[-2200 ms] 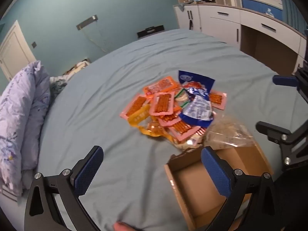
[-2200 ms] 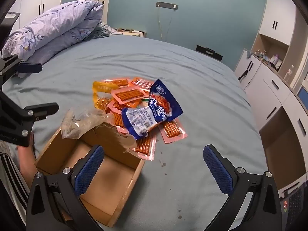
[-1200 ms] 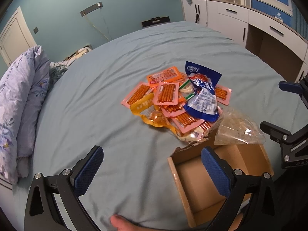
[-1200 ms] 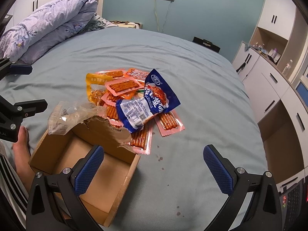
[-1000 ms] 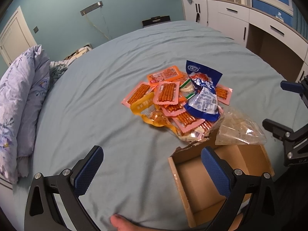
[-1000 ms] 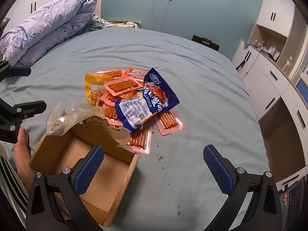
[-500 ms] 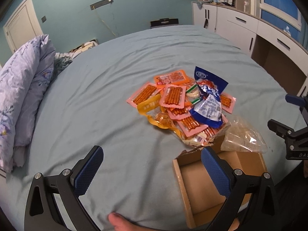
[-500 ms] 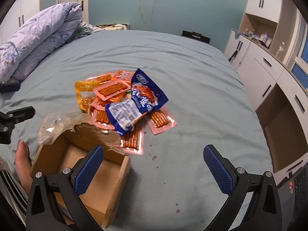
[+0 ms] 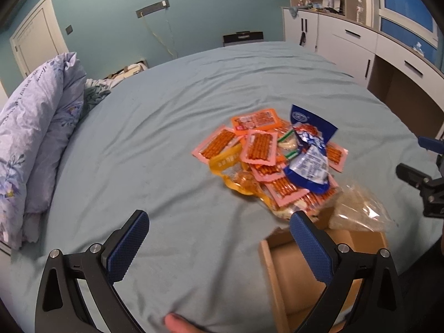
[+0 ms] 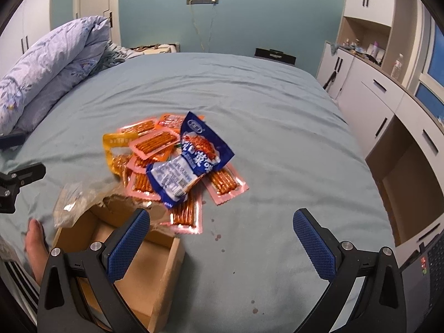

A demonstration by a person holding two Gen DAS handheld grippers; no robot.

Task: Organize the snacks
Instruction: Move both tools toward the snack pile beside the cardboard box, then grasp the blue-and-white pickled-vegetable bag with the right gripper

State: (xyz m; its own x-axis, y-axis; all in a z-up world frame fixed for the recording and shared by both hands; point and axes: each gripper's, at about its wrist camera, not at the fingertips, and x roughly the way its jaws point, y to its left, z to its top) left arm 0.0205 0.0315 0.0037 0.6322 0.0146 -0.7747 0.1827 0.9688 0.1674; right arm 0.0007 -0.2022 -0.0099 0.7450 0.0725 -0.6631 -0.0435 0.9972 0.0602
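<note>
A pile of snack packets lies on the blue-grey bed: pink packs of orange sticks (image 9: 259,147) (image 10: 223,181), an orange pack (image 9: 256,119), a yellow pack (image 9: 226,162) (image 10: 115,145) and a blue and white bag (image 9: 309,152) (image 10: 191,163). An open, empty cardboard box (image 9: 280,291) (image 10: 155,274) stands in front of the pile, with a clear plastic bag (image 9: 358,212) (image 10: 76,199) at its far edge. My left gripper (image 9: 217,242) is open and empty, above the sheet left of the box. My right gripper (image 10: 220,238) is open and empty, above the box's right corner and the sheet.
A folded floral duvet (image 9: 33,127) (image 10: 50,63) lies at the bed's left side. White cabinets and drawers (image 9: 360,47) (image 10: 388,102) line the right wall. A bare foot (image 10: 34,244) rests on the sheet left of the box. Small dark stains (image 10: 217,237) mark the sheet.
Both grippers have drawn back and risen a little, so the pile and box look smaller and lower in view. Nothing on the bed has moved. Both grippers stay open.
</note>
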